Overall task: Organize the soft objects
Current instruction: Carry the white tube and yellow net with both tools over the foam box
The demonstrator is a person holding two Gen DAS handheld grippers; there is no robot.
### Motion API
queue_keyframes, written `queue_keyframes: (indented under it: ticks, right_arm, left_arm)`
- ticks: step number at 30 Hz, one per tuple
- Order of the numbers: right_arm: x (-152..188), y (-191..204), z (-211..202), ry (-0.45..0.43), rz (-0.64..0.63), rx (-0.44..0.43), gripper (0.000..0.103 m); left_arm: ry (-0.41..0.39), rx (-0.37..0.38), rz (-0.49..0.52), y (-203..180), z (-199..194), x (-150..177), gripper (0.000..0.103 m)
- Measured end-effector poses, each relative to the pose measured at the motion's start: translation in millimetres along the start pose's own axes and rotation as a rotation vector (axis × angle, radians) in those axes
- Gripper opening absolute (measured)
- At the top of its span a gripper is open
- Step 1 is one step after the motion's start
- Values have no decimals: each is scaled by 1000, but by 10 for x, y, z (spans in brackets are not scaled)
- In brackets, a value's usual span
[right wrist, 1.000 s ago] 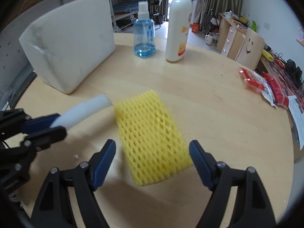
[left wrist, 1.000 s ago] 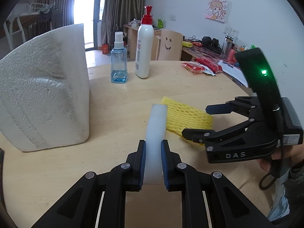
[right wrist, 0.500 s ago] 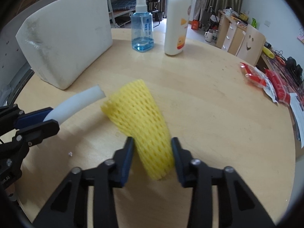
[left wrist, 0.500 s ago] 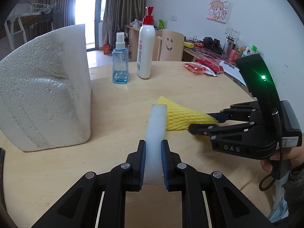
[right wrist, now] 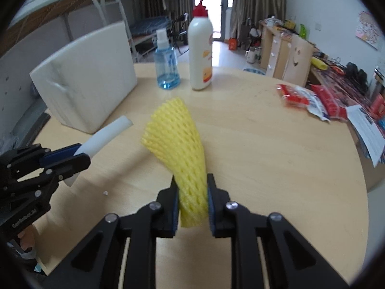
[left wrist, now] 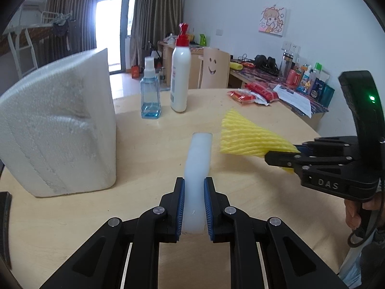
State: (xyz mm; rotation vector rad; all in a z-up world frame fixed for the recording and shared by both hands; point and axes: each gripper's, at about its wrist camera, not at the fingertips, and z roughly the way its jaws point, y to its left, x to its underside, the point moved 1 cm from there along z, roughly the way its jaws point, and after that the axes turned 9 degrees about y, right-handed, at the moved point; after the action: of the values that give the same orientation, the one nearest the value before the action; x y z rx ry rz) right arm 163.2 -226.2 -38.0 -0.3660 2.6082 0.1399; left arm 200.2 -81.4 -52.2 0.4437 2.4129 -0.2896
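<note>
1 left gripper (left wrist: pixel 194 204): clenched on a white foam strip (left wrist: pixel 198 166) above the round wooden table (left wrist: pixel 149 149). 1 right gripper (right wrist: pixel 193 198): jaws just closing, pinching a yellow foam net sleeve (right wrist: pixel 178 139), lifted off the tabletop.

walls (left wrist: pixel 240 4) white | curtains (left wrist: pixel 156 12) brown (window (left wrist: pixel 113 24) bright) | desk (left wrist: pixel 262 77) cluttered

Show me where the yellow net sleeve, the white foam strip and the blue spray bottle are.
yellow net sleeve (right wrist: pixel 179 144), right wrist view, on its fanned middle.
white foam strip (left wrist: pixel 198 159), left wrist view, mid-length ahead of the pads.
blue spray bottle (left wrist: pixel 150 96), left wrist view, on its clear body.
</note>
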Motion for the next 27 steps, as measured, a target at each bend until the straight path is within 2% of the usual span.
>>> queue_keyframes:
  ticks: [10, 27]
  right_arm:
    - [268, -52, -516, -130, 65, -9, 23]
    - [768, 154, -1375, -393, 105, 42, 23]
  left_arm:
    - [-95, -18, 41, -208, -494, 11, 17]
    - [-253, -49, 85, -450, -1368, 383, 17]
